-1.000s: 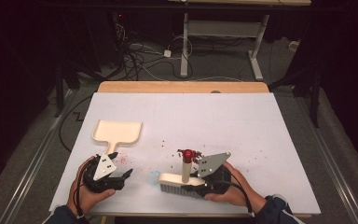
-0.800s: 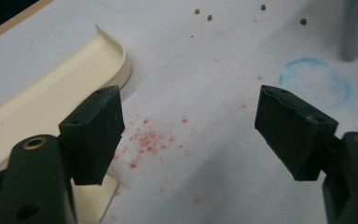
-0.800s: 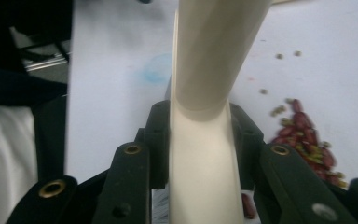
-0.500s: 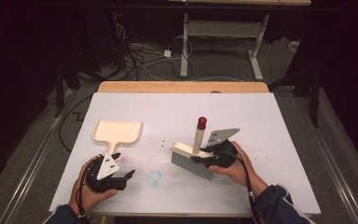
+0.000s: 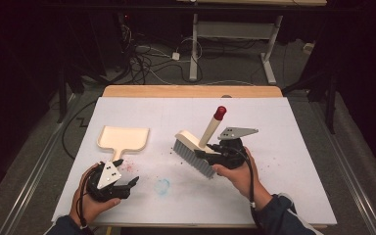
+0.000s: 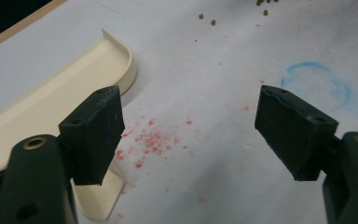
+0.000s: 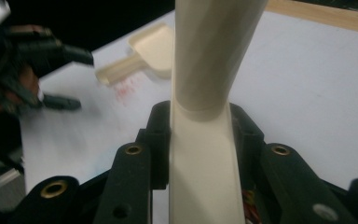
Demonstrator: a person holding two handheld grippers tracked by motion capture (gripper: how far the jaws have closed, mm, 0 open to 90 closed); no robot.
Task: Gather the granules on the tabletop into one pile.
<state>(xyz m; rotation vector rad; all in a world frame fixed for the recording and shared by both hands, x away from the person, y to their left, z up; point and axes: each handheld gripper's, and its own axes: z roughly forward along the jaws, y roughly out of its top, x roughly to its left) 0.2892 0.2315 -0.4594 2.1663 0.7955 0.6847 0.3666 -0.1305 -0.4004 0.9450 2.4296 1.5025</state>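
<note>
Brush (image 5: 196,149) sits pinched in our right hand-held gripper (image 5: 214,154), lifted right of the dustpan (image 5: 123,138); our left hand-held gripper (image 5: 122,182) hangs spread. Next, we judge, sweep the red crumbs (image 6: 151,140) toward the dustpan.

dustpan (image 5: 123,138) blocks left; table (image 5: 293,147) right open.

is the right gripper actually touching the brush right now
Touching. In the right gripper view, the right gripper has both jaws pressed flat against the cream neck of the brush, with no gap on either side.
</note>
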